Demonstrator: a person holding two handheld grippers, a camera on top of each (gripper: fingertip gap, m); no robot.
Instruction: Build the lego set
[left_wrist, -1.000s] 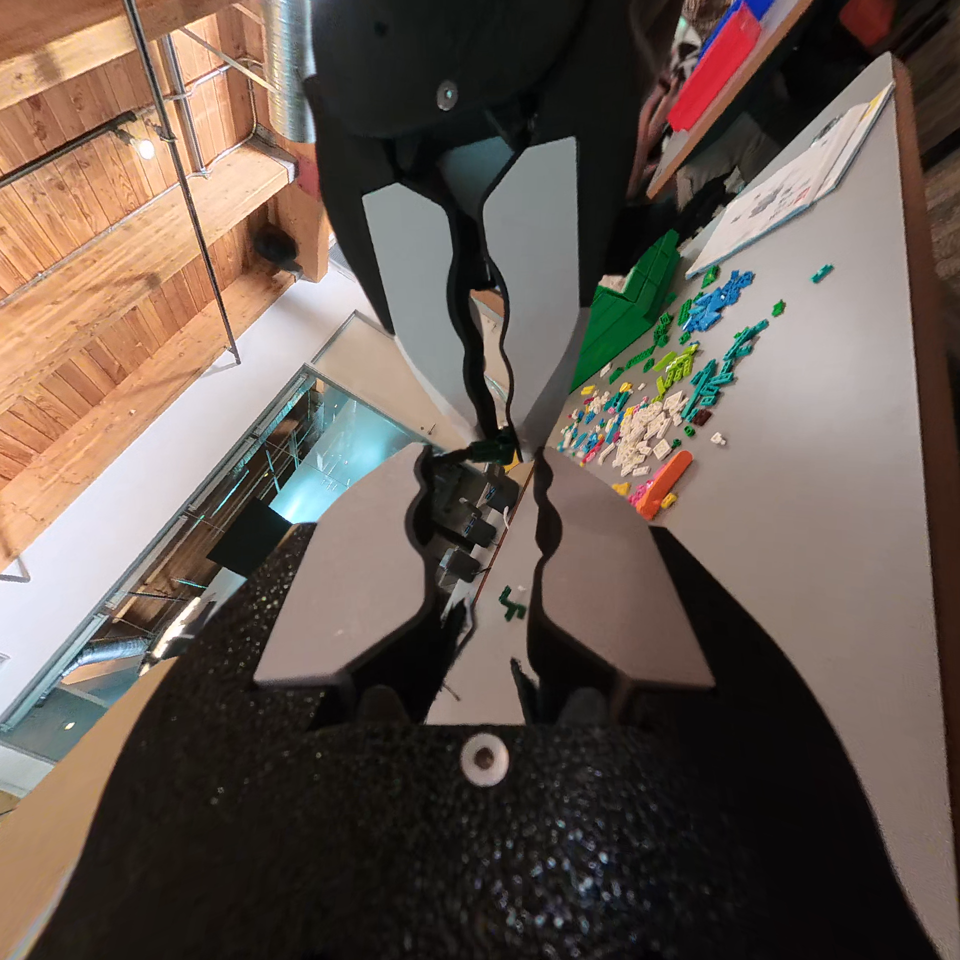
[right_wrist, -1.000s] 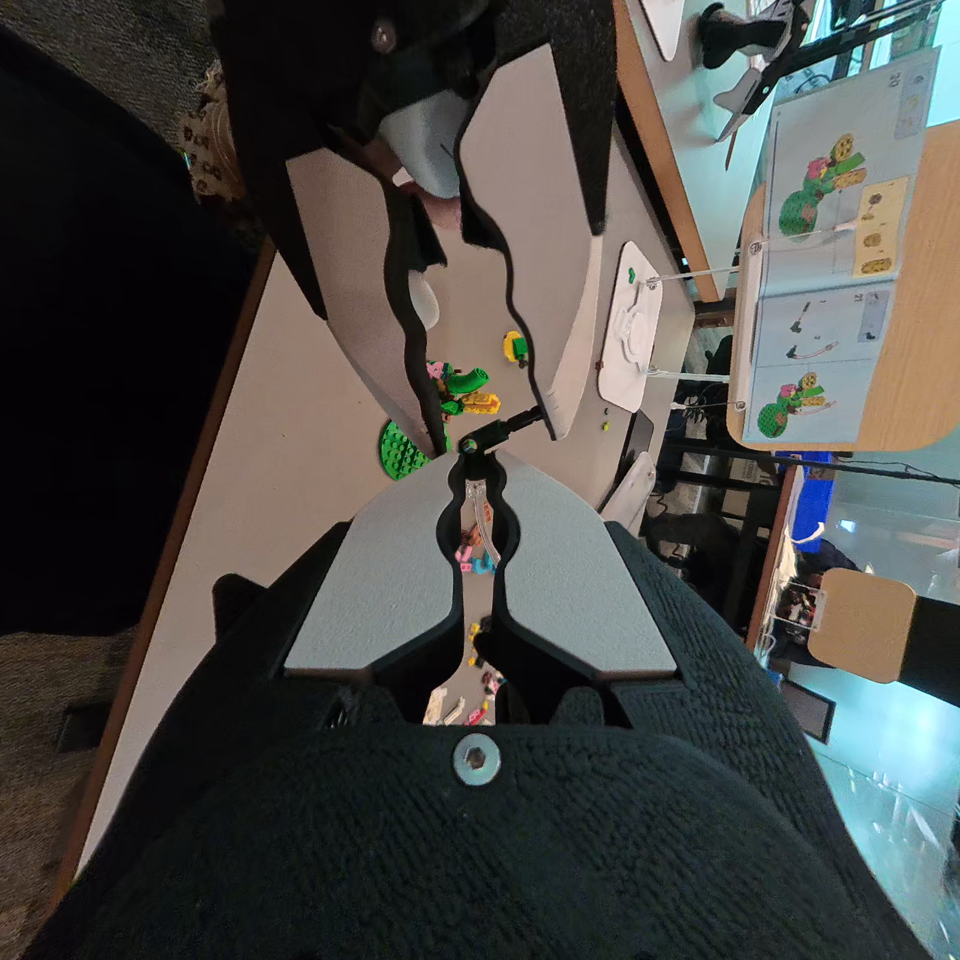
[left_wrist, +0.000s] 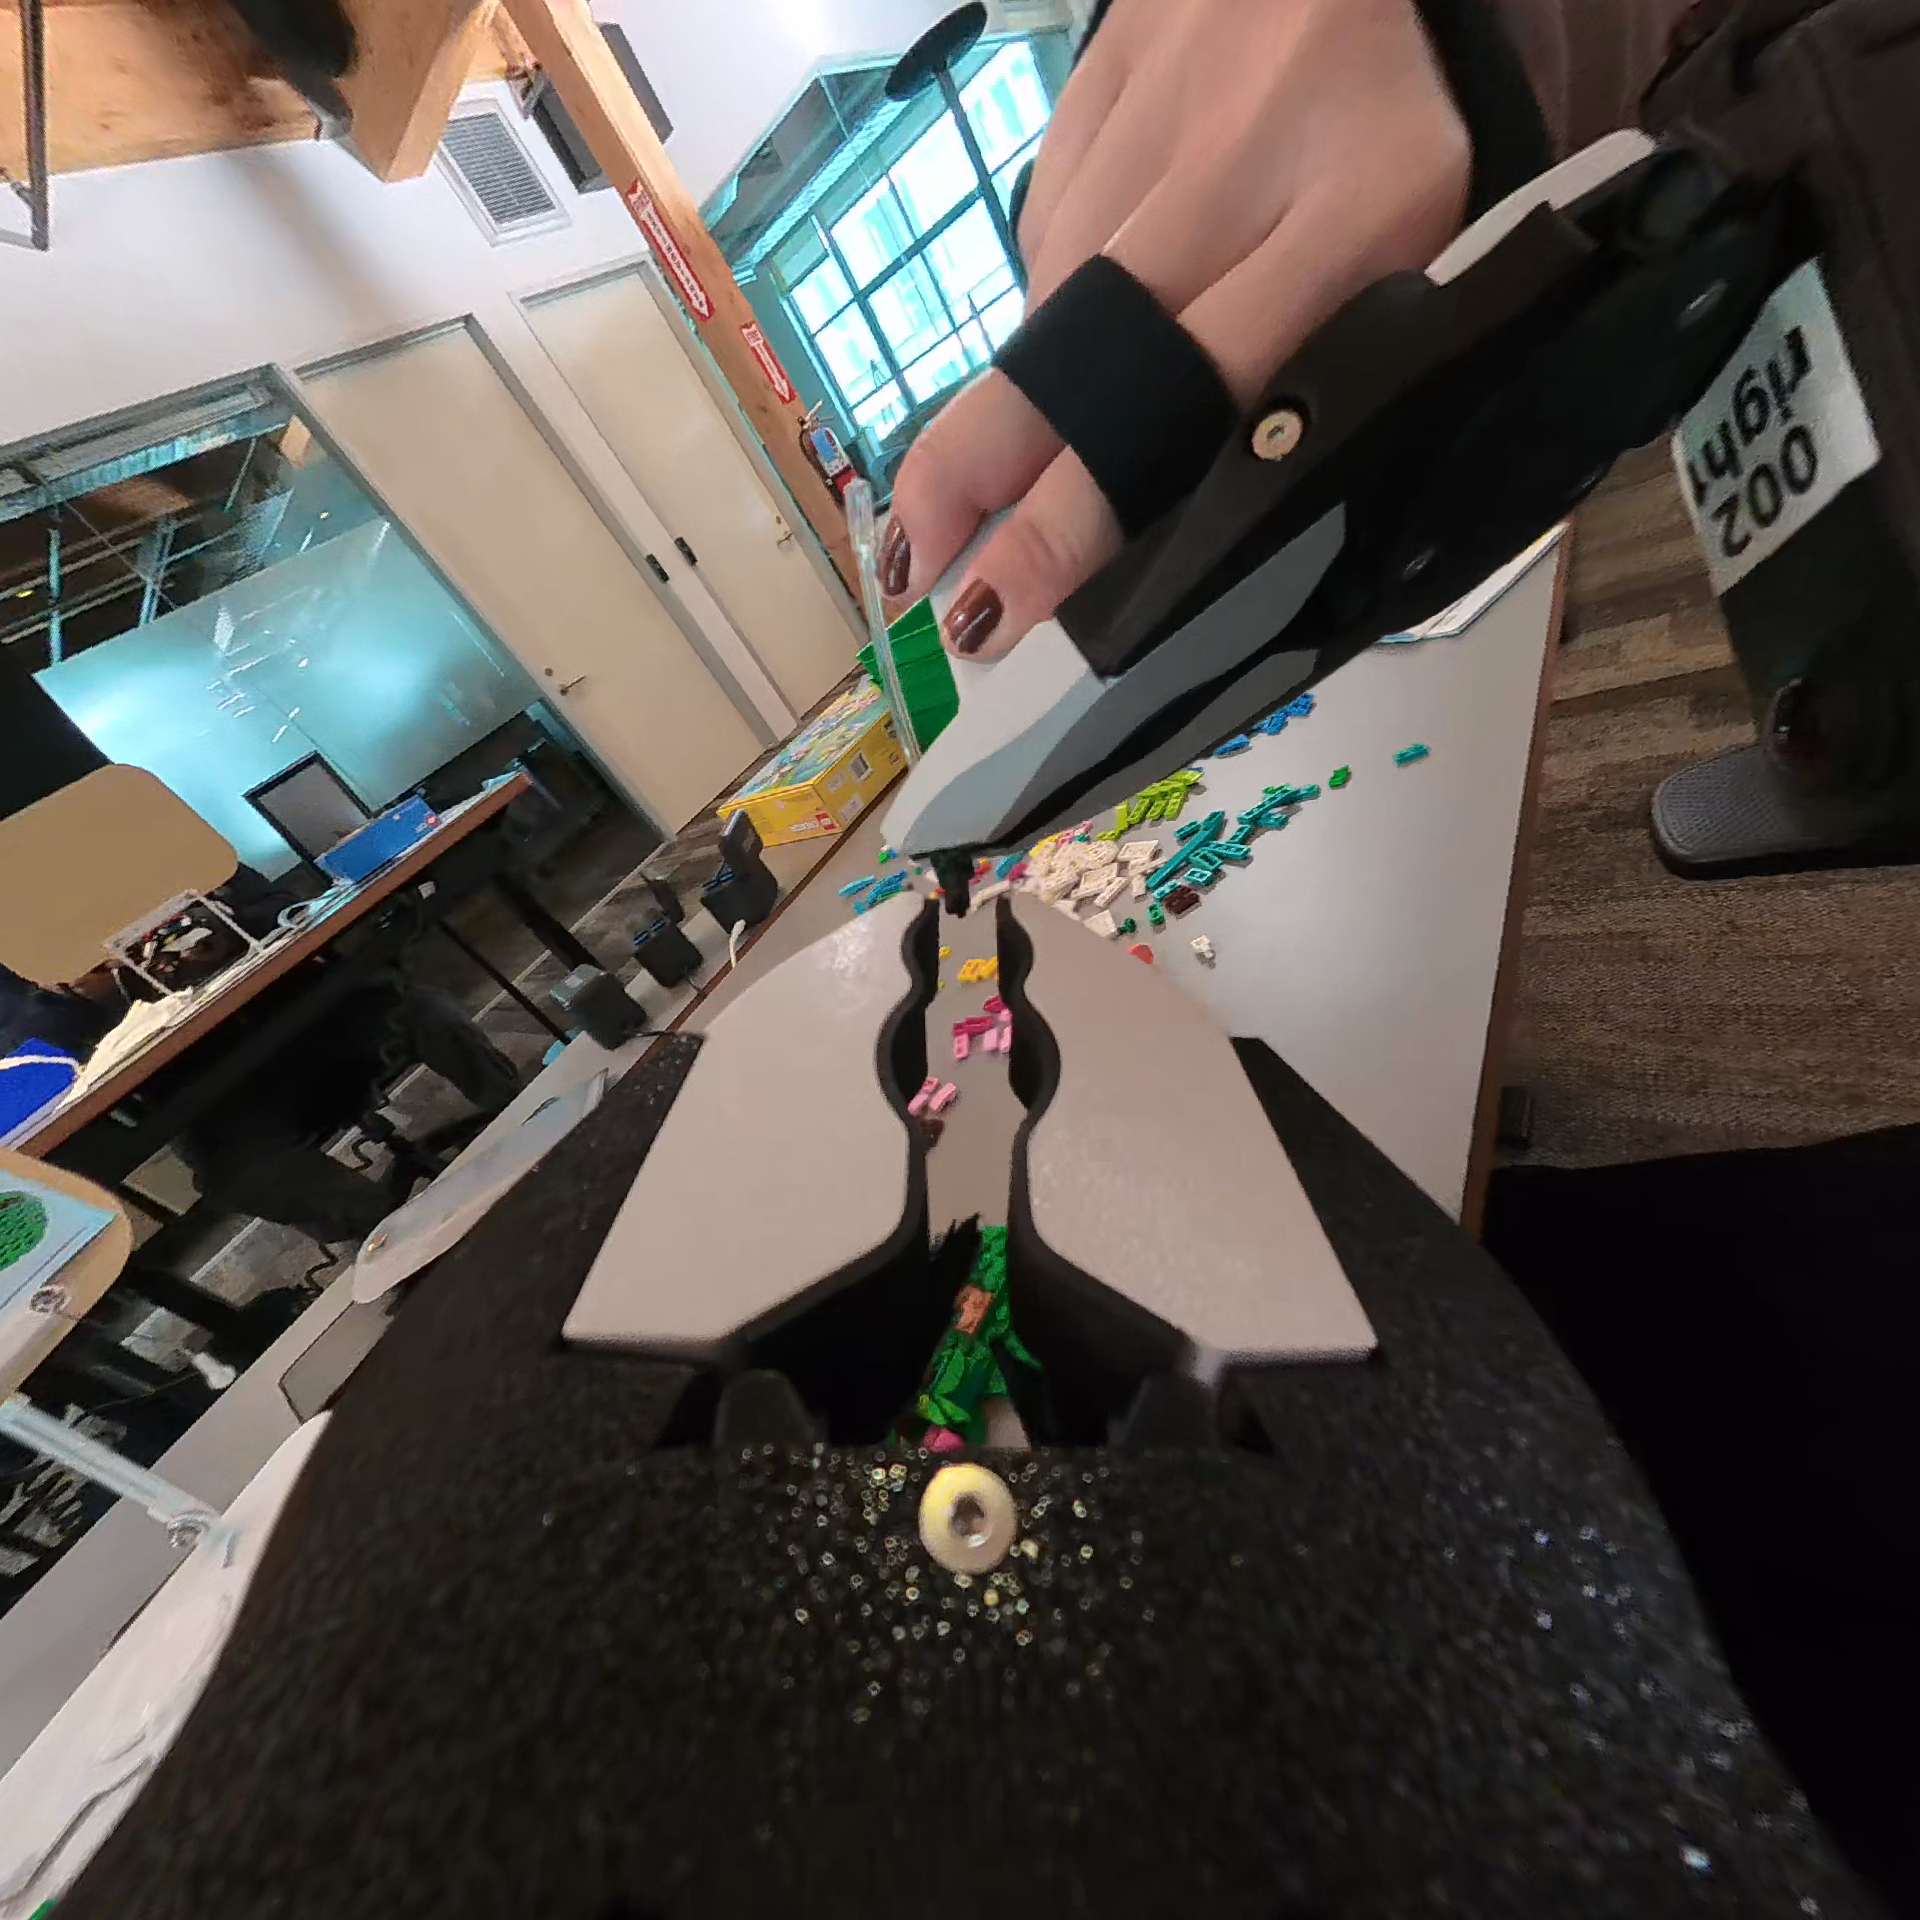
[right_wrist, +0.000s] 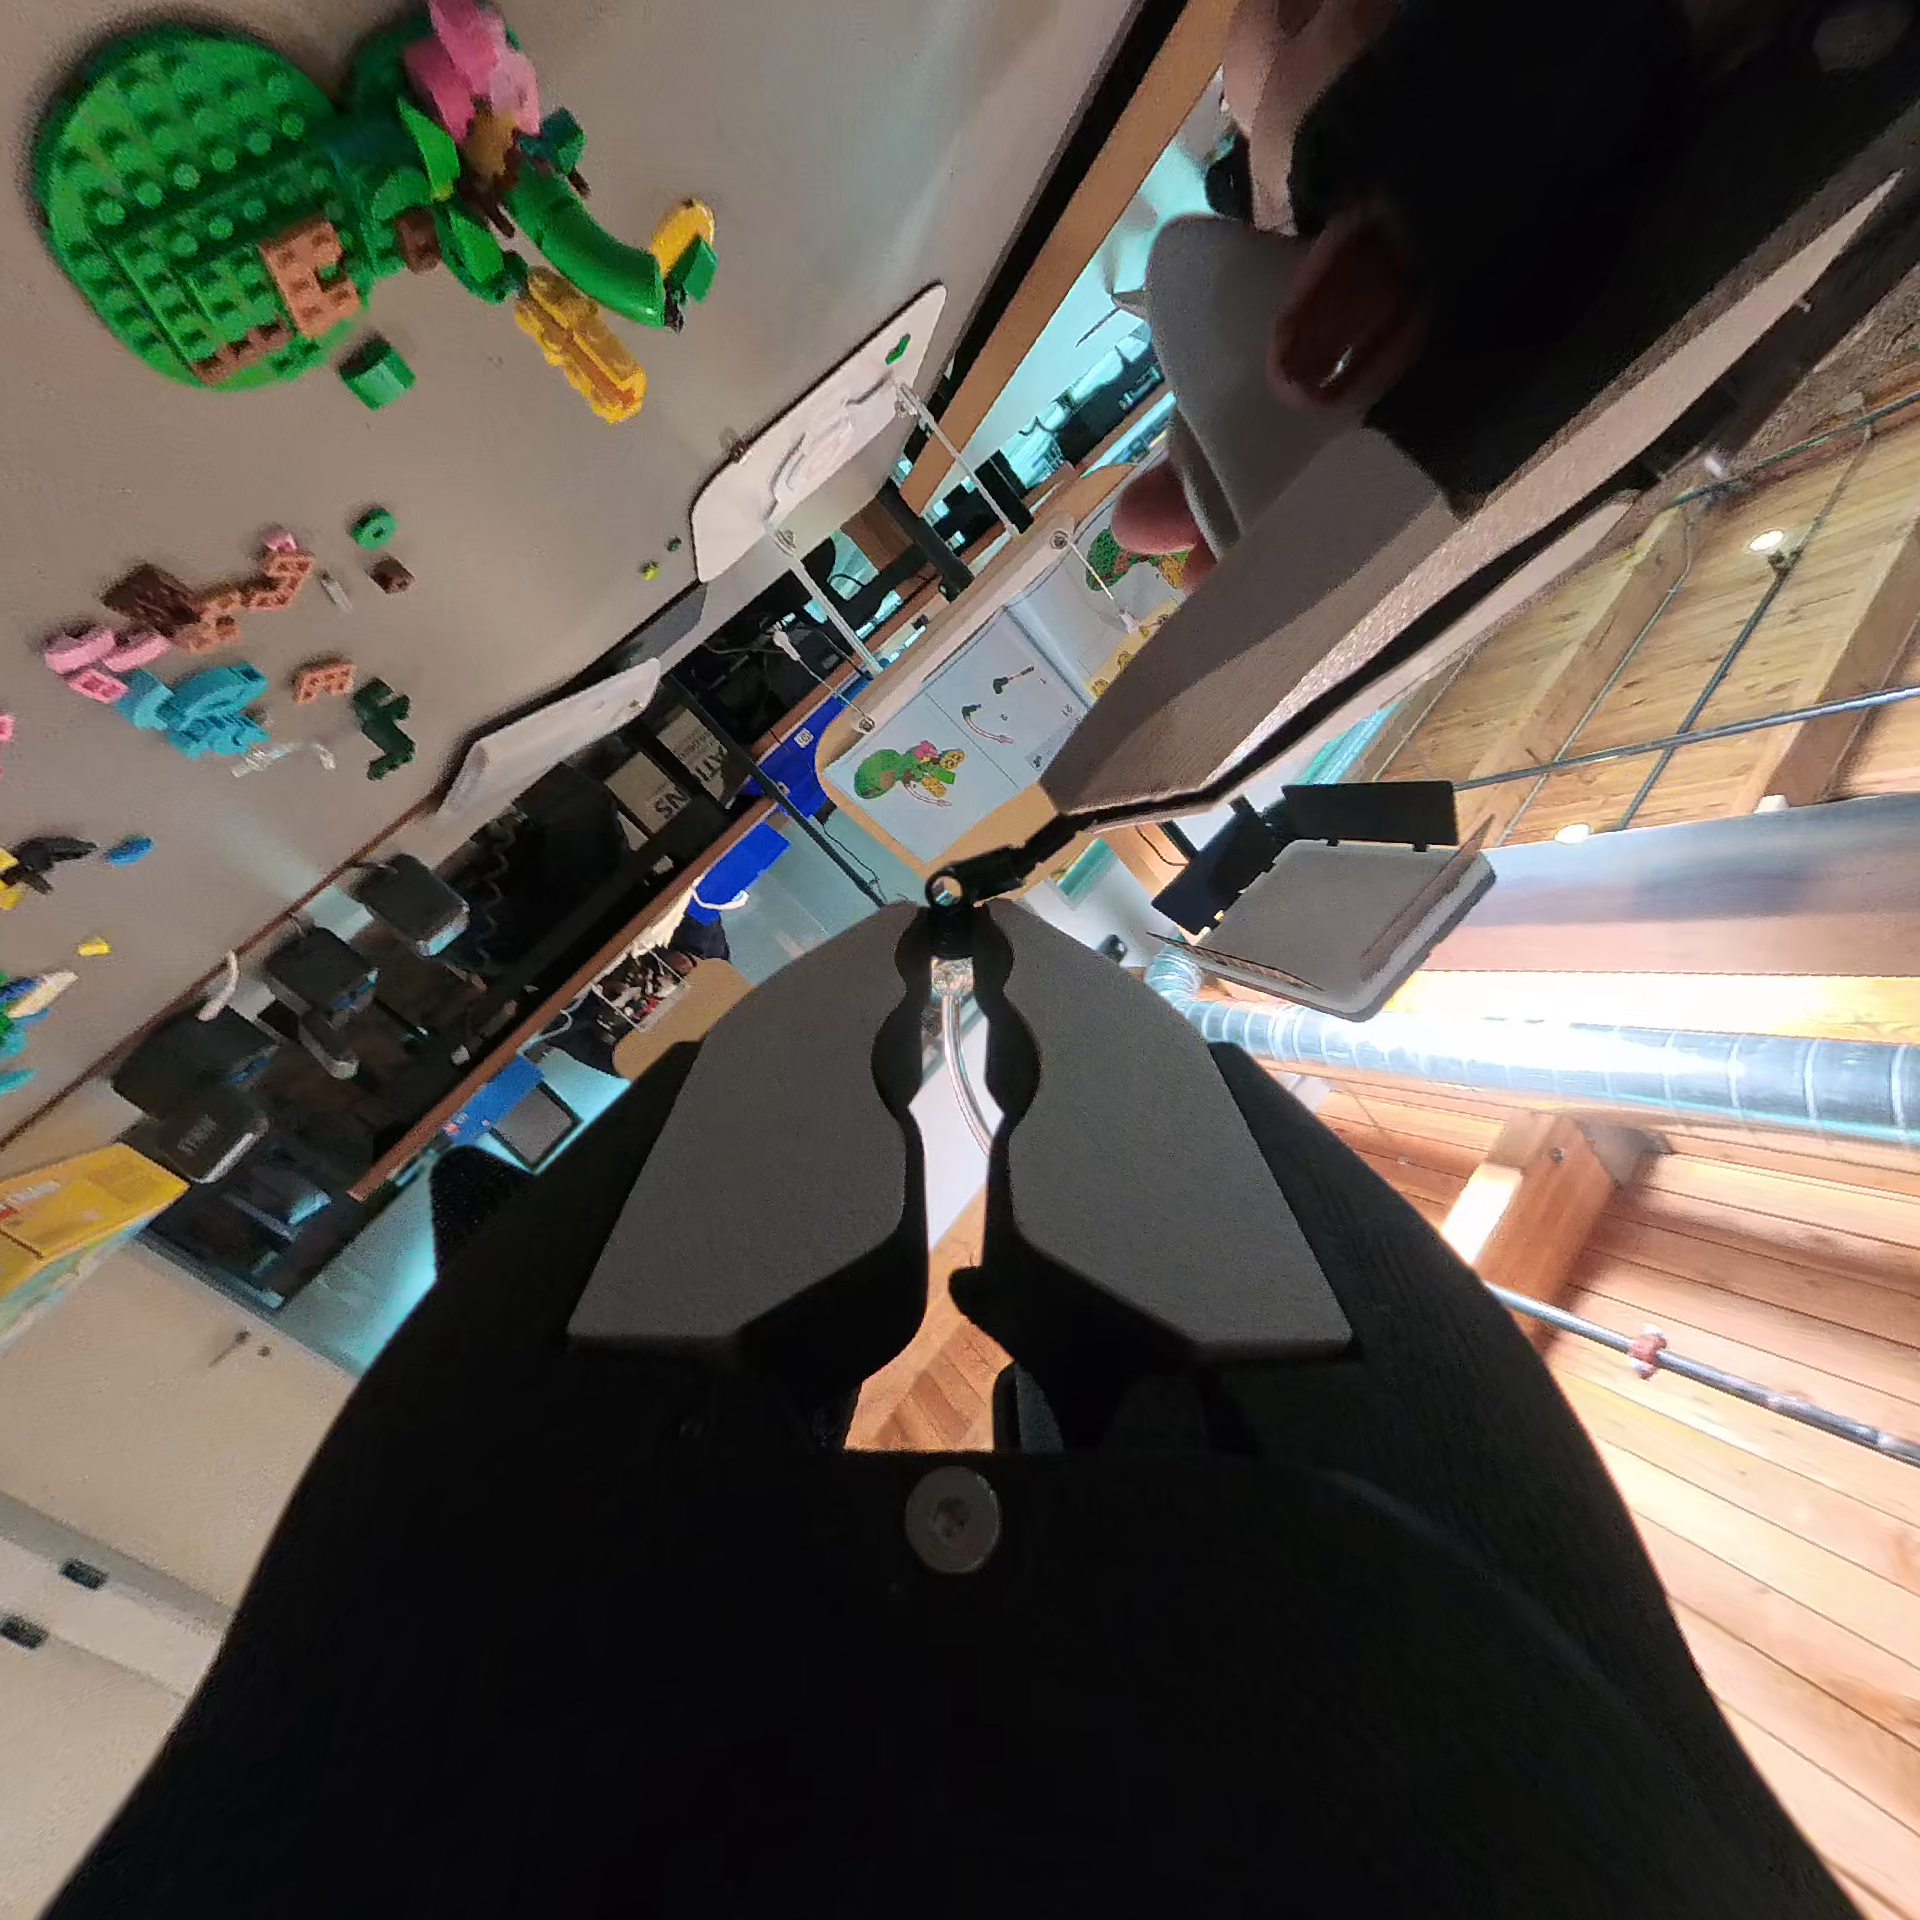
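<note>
Left hand-held gripper (left_wrist: 961, 906): fingers nearly closed, tips pinching a small dark-green lego connector piece (left_wrist: 951, 878).

Right hand-held gripper (right_wrist: 951, 906): clenched on a clear flexible plastic tube (right_wrist: 954, 1023), its end meeting the same dark piece; both grippers meet tip to tip above the grey table (left_wrist: 1351, 997).

Left view only: loose multicoloured lego pieces (left_wrist: 1132, 852), yellow box (left_wrist: 821, 784).

Right view only: green round-based lego plant model (right_wrist: 312, 229), open instruction booklet (right_wrist: 977, 717).
</note>
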